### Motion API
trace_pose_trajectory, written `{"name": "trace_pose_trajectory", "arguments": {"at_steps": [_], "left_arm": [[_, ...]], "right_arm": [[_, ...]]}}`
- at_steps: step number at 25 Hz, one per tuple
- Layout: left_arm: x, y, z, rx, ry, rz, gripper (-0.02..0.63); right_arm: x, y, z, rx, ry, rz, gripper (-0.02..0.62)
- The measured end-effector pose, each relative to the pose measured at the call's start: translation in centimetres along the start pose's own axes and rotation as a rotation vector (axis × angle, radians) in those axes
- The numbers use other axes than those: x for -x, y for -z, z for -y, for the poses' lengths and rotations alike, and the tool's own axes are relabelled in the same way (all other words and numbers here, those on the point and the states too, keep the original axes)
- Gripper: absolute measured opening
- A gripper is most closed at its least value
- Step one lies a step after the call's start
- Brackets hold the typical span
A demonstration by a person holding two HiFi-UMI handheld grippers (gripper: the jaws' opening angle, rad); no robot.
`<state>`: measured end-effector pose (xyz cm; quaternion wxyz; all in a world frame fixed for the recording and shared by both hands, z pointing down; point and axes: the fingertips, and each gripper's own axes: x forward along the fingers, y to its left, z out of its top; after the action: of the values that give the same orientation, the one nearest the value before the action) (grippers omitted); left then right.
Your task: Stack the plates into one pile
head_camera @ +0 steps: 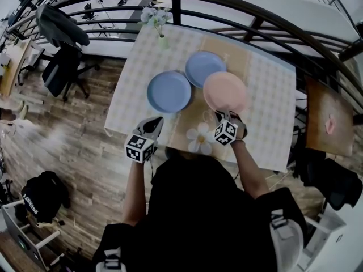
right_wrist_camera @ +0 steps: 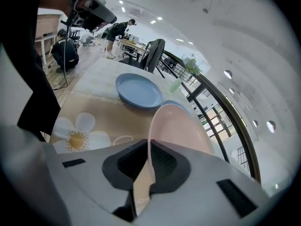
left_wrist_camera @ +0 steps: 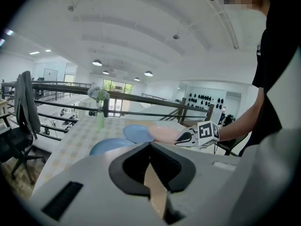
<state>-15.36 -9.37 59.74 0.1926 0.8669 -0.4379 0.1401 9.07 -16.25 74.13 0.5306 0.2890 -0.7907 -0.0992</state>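
**Head view:** A person in black leans over a checked-cloth tabletop (head_camera: 266, 95) beside a dark railing (head_camera: 272, 21). The right tongs (head_camera: 226, 116) grip the near rim of a pink plate (head_camera: 225, 91). Its far edge overlaps the rear blue plate (head_camera: 201, 66). A second, nearer blue plate (head_camera: 169, 91) lies flat just to the left, its rim meeting the rear one. The left tongs (head_camera: 154, 123) hang at the tabletop's near edge, short of the plates. A vase of flowers (head_camera: 157, 22) stands at the far edge. A jacket-draped chair (head_camera: 61, 44) and a black bag (head_camera: 42, 194) sit on the wooden floor.

**Left gripper view:** The left tongs (left_wrist_camera: 150, 146) are pressed together with nothing between them. Beyond them lie the nearer blue plate (left_wrist_camera: 109, 146) and the rear blue plate (left_wrist_camera: 137, 132). The pink plate (left_wrist_camera: 164, 134) is held at its edge by the right tongs (left_wrist_camera: 184, 137). The vase of flowers (left_wrist_camera: 99, 112) stands behind the plates, and the chair (left_wrist_camera: 22, 112) is at far left.

**Right gripper view:** The right tongs (right_wrist_camera: 148, 147) are clamped on the pink plate's (right_wrist_camera: 181, 126) rim, holding it tilted and clear of the tabletop (right_wrist_camera: 94, 109). The nearer blue plate (right_wrist_camera: 138, 91) rests on the cloth beyond, and a sliver of the rear blue plate (right_wrist_camera: 175, 103) shows past the pink rim. A printed daisy (right_wrist_camera: 77, 135) lies at left, and the left tongs (right_wrist_camera: 94, 6) show at upper left.
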Motion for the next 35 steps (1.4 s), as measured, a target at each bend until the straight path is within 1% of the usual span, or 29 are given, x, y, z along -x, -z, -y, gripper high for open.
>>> {"name": "trace_pose_trajectory", "arguments": {"at_steps": [13, 20, 25, 30, 35], "left_arm": [[3.3, 0.8, -5.2, 0.003, -0.011, -0.006, 0.002], [4.1, 0.7, -7.7, -0.013, -0.018, -0.009, 0.002], [4.6, 0.7, -9.3, -0.006, -0.022, -0.008, 0.002], [5.3, 0.6, -10.7, 0.011, -0.037, 0.015, 0.002], [5.7, 1.6, -12.0, 0.030, -0.046, 0.004, 0.002]], "right_arm": [[-3.0, -8.3, -2.7, 0.059, -0.015, 0.051, 0.018], [-5.4, -11.6, -4.1, 0.083, -0.047, 0.060, 0.021], [-6.4, -14.5, -5.0, 0.118, -0.055, 0.077, 0.021], [-7.6, -16.5, -6.0, 0.151, -0.075, 0.076, 0.023], [-8.8, -17.9, -6.9, 0.188, -0.093, 0.083, 0.021]]}}
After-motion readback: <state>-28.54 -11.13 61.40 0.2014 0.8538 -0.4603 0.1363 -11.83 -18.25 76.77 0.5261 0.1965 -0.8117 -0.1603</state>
